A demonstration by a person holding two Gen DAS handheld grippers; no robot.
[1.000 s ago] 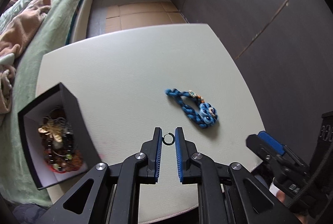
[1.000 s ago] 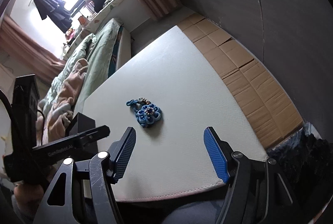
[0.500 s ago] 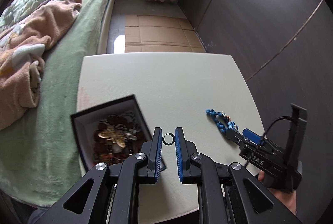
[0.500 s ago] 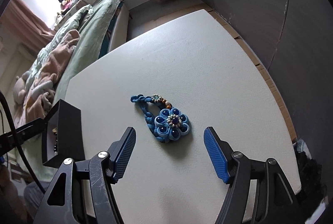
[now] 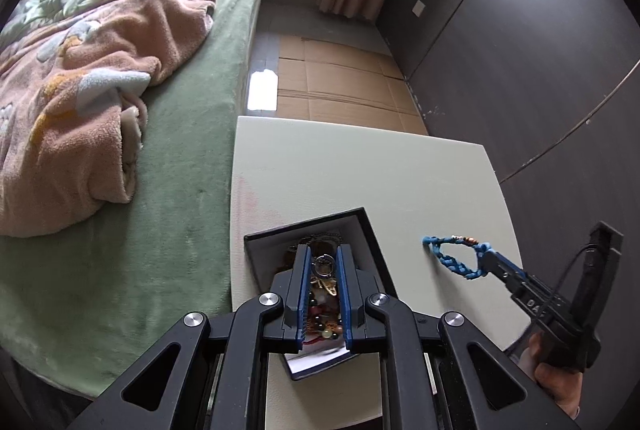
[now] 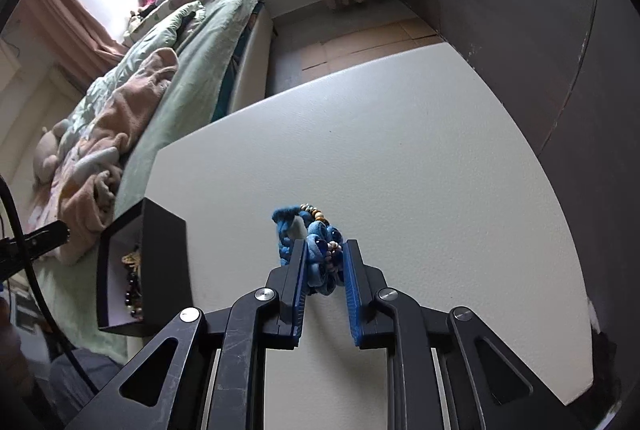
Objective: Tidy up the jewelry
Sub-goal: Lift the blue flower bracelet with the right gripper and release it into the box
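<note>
My left gripper [image 5: 323,257] is shut on a small metal ring [image 5: 323,265] and holds it right above the open black jewelry box [image 5: 372,242], which holds several beaded and gold pieces. The box also shows in the right wrist view [image 6: 160,262], at the table's left edge. My right gripper [image 6: 325,249] is shut on the blue braided flower bracelet [image 6: 316,250], whose braid and beads stick out ahead of the fingers. In the left wrist view the right gripper [image 5: 494,262] grips the bracelet [image 5: 452,254] on the white table [image 5: 360,170].
A bed with a green sheet [image 5: 172,190] and a pink blanket [image 5: 80,78] runs along the table's left side. A dark wall [image 5: 540,50] stands to the right. Cardboard [image 5: 340,82] covers the floor beyond the table.
My left gripper has carried the ring leftwards from near the bracelet to above the box. My right gripper has moved in and closed on the blue bracelet.
</note>
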